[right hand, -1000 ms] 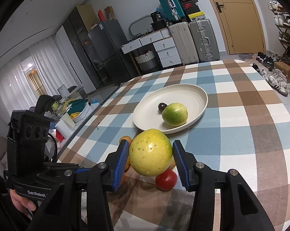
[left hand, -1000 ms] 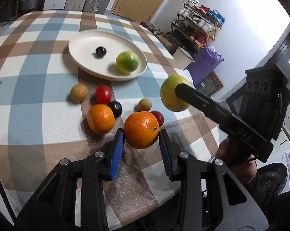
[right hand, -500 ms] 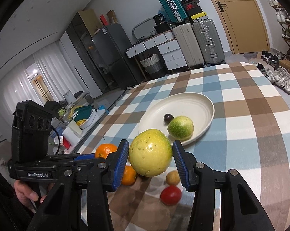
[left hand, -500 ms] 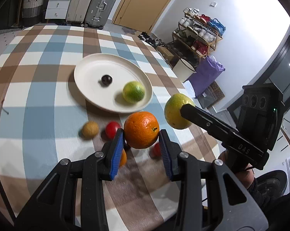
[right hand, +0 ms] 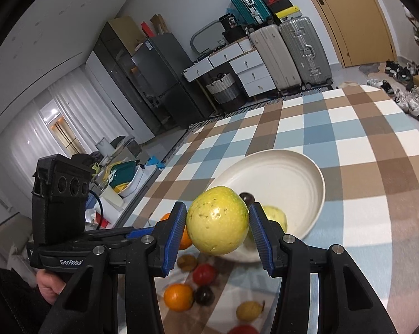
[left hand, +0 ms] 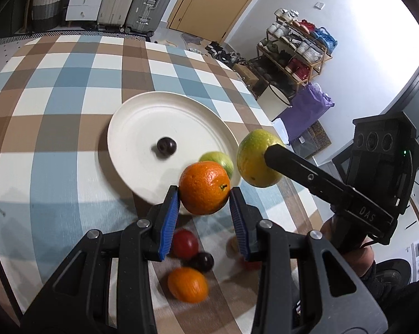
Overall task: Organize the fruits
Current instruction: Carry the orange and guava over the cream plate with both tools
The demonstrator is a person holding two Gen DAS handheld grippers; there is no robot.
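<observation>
While both loads hang above the checked cloth (left hand: 56,89), I read the plate (left hand: 131,128) as lying just ahead, at frame centre in both views, with a dark fruit (left hand: 166,146) and a green fruit (left hand: 219,160) on it. My left gripper (left hand: 203,208) pinches the orange (left hand: 205,188); my right gripper (right hand: 217,233) pinches the yellow fruit (right hand: 217,221), which sits nearer the rim. Loose fruit lies below; suitcases (right hand: 290,53) line the far wall.

A tan wooden door (right hand: 356,14) is being seen at one o'clock, with ribbed silver suitcases (right hand: 304,51) beside white drawer units (right hand: 248,69). At nine o'clock, daylight is being filtered through sheer white curtains (right hand: 28,133). A wooden shoe rack (left hand: 298,47) is being lit brightly.
</observation>
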